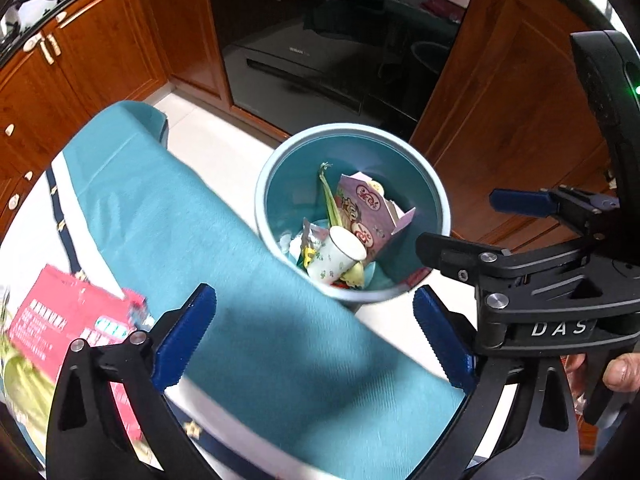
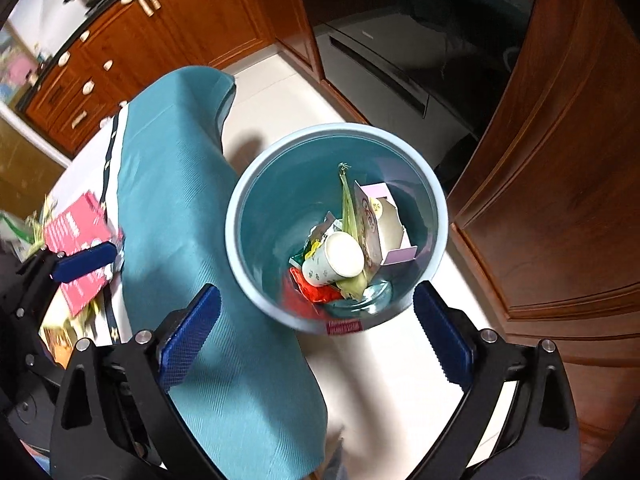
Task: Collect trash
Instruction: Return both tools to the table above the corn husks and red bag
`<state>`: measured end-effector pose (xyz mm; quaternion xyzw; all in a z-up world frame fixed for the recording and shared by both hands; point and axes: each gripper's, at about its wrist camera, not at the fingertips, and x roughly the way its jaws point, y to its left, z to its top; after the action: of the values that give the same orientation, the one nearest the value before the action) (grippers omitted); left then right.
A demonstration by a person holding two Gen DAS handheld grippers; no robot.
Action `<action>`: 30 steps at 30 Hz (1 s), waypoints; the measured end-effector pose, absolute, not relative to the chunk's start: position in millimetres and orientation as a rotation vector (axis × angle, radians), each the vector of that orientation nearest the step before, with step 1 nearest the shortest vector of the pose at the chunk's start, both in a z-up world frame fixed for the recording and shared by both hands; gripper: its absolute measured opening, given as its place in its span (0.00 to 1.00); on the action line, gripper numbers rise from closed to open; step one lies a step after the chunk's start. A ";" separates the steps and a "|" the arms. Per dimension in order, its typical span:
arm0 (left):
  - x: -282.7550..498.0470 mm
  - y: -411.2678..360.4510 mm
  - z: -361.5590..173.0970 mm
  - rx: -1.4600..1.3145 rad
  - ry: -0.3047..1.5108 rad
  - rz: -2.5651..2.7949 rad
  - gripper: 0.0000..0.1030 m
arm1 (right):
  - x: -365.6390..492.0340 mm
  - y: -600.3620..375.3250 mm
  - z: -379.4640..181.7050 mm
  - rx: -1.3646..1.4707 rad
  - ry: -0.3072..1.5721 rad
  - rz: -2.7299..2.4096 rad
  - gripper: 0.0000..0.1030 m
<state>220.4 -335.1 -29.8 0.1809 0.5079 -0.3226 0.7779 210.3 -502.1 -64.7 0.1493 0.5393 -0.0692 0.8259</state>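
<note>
Trash sits inside a round blue bin (image 2: 436, 216) on the pale floor, ahead of and below both grippers. Contents visible from above: a white paper cup (image 2: 334, 262) lying on its side, a pink printed carton (image 2: 384, 220) with its flap open, a green leafy stalk (image 2: 348, 204), and red wrapper scraps (image 2: 316, 292) at the bottom.

Left gripper (image 1: 316, 338): jaws spread wide, nothing between the blue pads (image 1: 186, 338). It hangs over the teal tablecloth (image 1: 168, 220), with the bin just beyond its fingertips. A red box (image 1: 68, 312) lies on the table to the left of this gripper, partly blurred.

Right gripper (image 2: 316, 336): jaws likewise spread wide and empty. The bin lies directly ahead between its two fingers, with the near rim close to the fingertips. The tablecloth edge hangs beside the left finger.

In the left wrist view, the right gripper appears at the right edge, above the bin's rim, and a person's fingertip (image 1: 622, 372) shows beneath it. Brown wooden cabinets (image 2: 560, 184) stand behind the bin.
</note>
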 end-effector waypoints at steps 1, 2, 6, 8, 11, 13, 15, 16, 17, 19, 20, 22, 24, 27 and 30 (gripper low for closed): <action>216.4 -328.3 -26.1 0.383 1.091 -0.696 0.96 | 208.2 -498.9 -60.7 0.304 1.143 -0.145 0.91; 212.4 -321.3 -22.8 0.372 1.083 -0.695 0.96 | 204.3 -492.8 -54.0 0.287 1.137 -0.144 0.93; 202.0 -292.7 -15.8 0.328 1.070 -0.684 0.96 | 195.6 -470.0 -33.3 0.244 1.117 -0.122 0.94; 198.0 -273.1 -13.9 0.304 1.069 -0.674 0.96 | 194.0 -454.7 -25.4 0.235 1.115 -0.092 0.94; 193.8 -244.7 -12.6 0.287 1.065 -0.642 0.96 | 195.0 -431.3 -17.7 0.217 1.115 -0.056 0.94; 192.4 -225.1 -11.6 0.273 1.061 -0.617 0.96 | 198.4 -410.1 -13.9 0.196 1.114 -0.031 0.94; 192.3 -204.4 -9.4 0.254 1.061 -0.591 0.96 | 202.5 -391.8 -12.3 0.185 1.121 -0.003 0.94; 192.6 -193.2 -9.0 0.243 1.061 -0.576 0.96 | 204.6 -383.0 -12.2 0.179 1.124 0.010 0.94; 192.8 -185.2 -7.9 0.236 1.061 -0.565 0.96 | 207.7 -372.2 -11.9 0.168 1.129 0.027 0.94; 192.3 -165.2 -5.8 0.217 1.059 -0.533 0.96 | 211.8 -357.1 -12.6 0.149 1.137 0.052 0.94; 193.3 -154.6 -4.6 0.206 1.057 -0.516 0.96 | 214.3 -351.1 -14.1 0.141 1.144 0.063 0.94; 194.1 -140.6 -2.6 0.189 1.051 -0.496 0.96 | 220.4 -337.6 -15.3 0.128 1.159 0.084 0.94; 197.0 -125.0 -0.2 0.174 1.052 -0.475 0.96 | 224.9 -329.0 -15.8 0.119 1.165 0.103 0.94; 204.2 -103.4 0.1 0.155 1.065 -0.431 0.96 | 232.7 -322.3 -17.1 0.117 1.170 0.132 0.94; 214.2 -86.8 -0.7 0.125 1.083 -0.393 0.96 | 241.8 -320.8 -22.3 0.136 1.179 0.158 0.94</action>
<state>214.2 -86.8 -0.7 0.0589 0.5118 -0.1856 0.8367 241.8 -320.8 -22.3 0.0640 0.5551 0.0742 0.8260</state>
